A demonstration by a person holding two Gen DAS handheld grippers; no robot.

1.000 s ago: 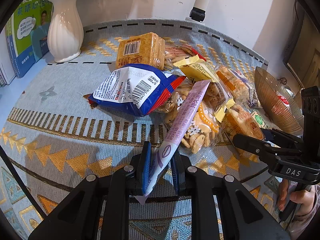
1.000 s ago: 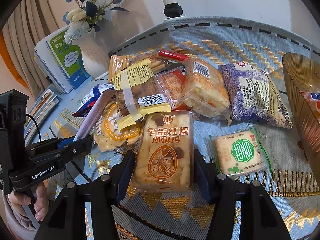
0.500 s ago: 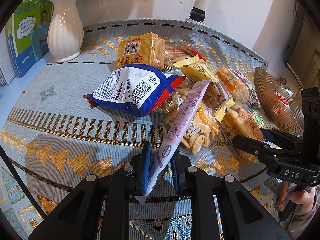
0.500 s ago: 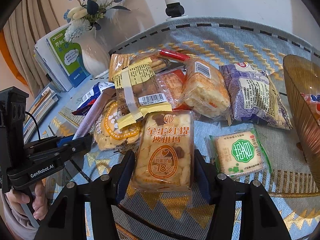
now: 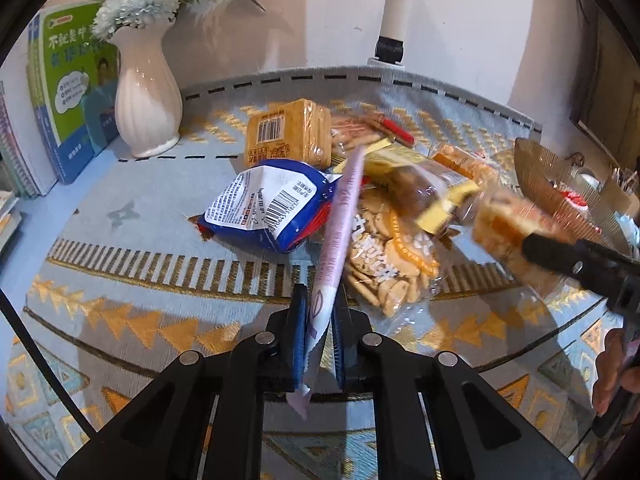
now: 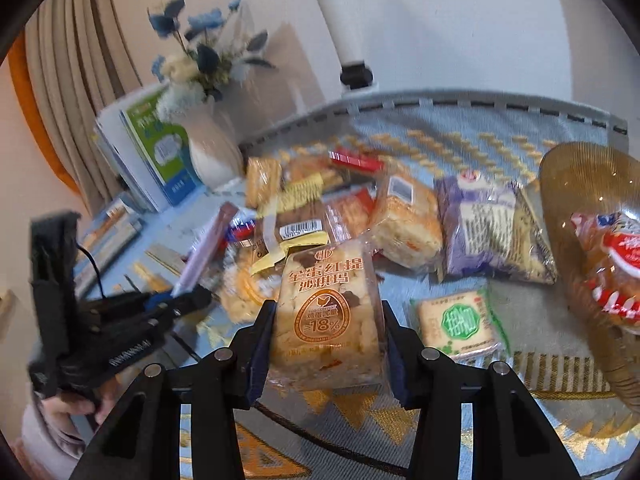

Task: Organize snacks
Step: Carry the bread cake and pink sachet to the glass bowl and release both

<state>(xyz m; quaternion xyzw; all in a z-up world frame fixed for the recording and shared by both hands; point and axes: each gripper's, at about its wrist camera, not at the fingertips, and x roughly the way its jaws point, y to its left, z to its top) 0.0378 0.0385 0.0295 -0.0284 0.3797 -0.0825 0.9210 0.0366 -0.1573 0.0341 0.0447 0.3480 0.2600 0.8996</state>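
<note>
Only right view shows bowl's blurred red packet.

Motion blur smears the vase and books in the right wrist view, the amber bowl runs off the right edge, and the lavender packet hides snacks behind it.

Ahead of you a white ribbed vase of pale and blue flowers stands on the patterned tablecloth, just beside upright green-covered books; what look like beige curtains hang behind.
</note>
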